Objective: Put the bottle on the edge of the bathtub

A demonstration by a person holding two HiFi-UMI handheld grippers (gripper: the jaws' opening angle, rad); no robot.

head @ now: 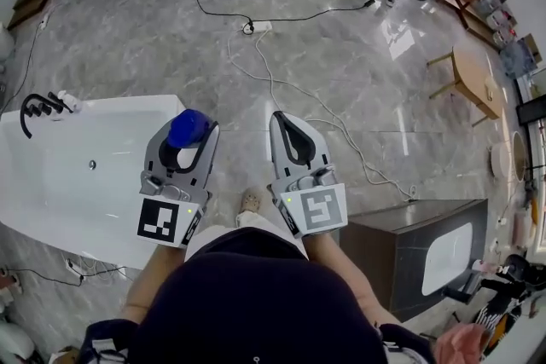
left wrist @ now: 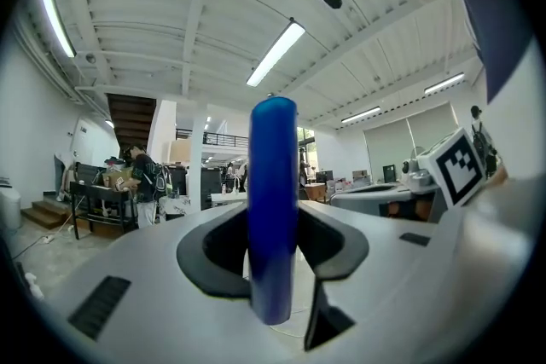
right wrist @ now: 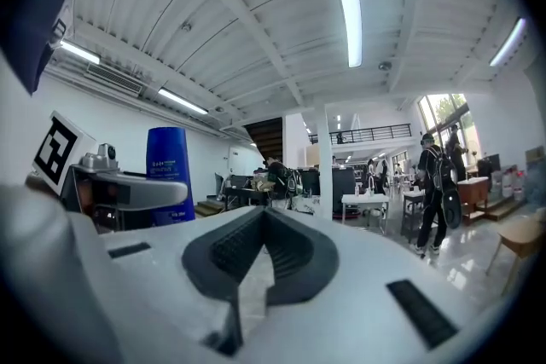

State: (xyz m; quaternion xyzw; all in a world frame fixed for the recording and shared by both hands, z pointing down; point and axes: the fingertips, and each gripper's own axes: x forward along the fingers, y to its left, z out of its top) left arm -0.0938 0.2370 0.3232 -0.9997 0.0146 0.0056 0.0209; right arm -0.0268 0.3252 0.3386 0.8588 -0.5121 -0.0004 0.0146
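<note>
The left gripper (head: 191,132) clamps a glossy blue plastic bottle (left wrist: 273,217) just right of the smooth white bathtub's rim (head: 128,102). The right gripper (head: 283,118), jaws together, hangs over open polished marble floor (head: 358,72).

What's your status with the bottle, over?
Left claw shut on blue bottle. Right claw shut, empty. Bottle not yet on bathtub edge. Floor cable lies apart from tub.

A white bathtub (head: 60,175) and loose cables (head: 266,68) lie on the marble floor (head: 367,89).

A big workshop hall: strip lights (left wrist: 275,54) above the left gripper (head: 189,136), desks (left wrist: 102,205) ahead, cables (head: 281,94) across the marble floor (head: 341,55), a bathtub (head: 51,183) alongside.
</note>
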